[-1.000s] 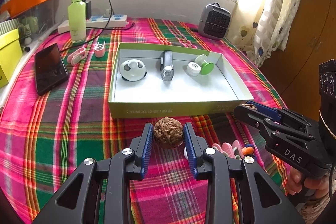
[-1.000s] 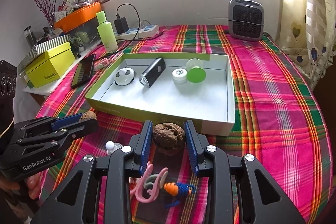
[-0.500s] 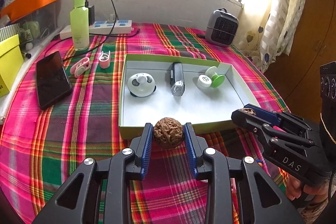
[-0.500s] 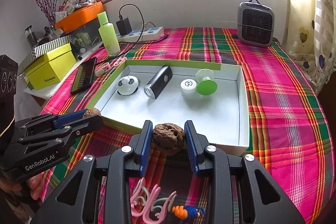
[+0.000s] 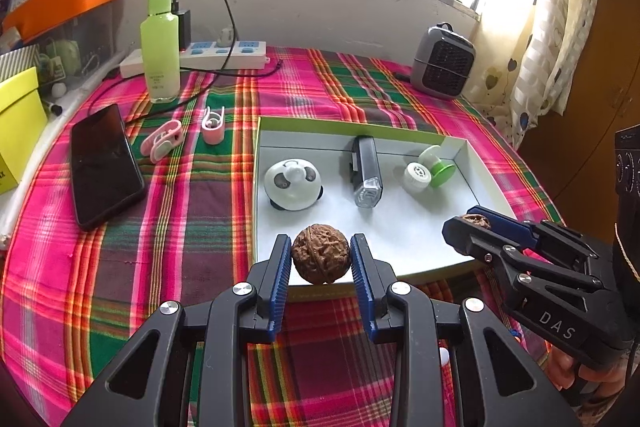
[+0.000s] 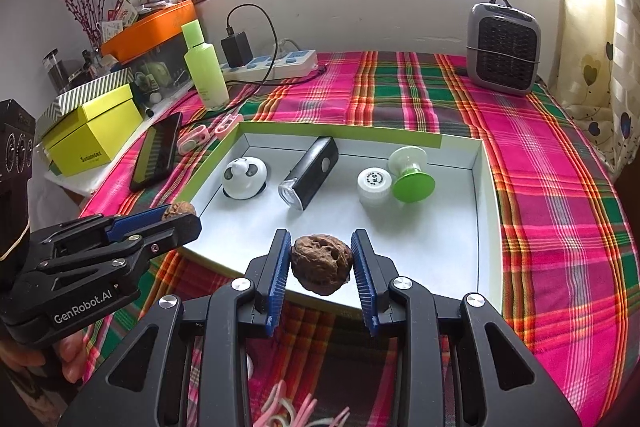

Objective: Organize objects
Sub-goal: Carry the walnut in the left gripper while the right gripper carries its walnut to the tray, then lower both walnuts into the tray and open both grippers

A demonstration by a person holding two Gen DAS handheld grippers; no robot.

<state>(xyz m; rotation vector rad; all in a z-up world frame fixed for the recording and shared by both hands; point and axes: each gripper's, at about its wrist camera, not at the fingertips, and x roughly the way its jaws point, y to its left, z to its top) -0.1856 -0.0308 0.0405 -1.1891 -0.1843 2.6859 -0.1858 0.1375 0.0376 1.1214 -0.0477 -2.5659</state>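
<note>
Since a second ago both your grippers have advanced over the near rim of the green-edged tray (image 5: 486, 171); your left gripper (image 5: 321, 261) has its blue pads clamped on a round walnut (image 5: 320, 258), held above the tray's near edge; your right gripper (image 6: 321, 263) is likewise closed on a darker walnut (image 6: 321, 263) over the tray floor; a panda-faced gadget (image 5: 293, 185), black flashlight (image 5: 365, 175) and green spool (image 5: 434, 169) lie inside the tray.

Two wrinkled brown walnuts (image 5: 320, 259) (image 6: 321, 264) above tray's (image 6: 486, 227) near edge.
</note>
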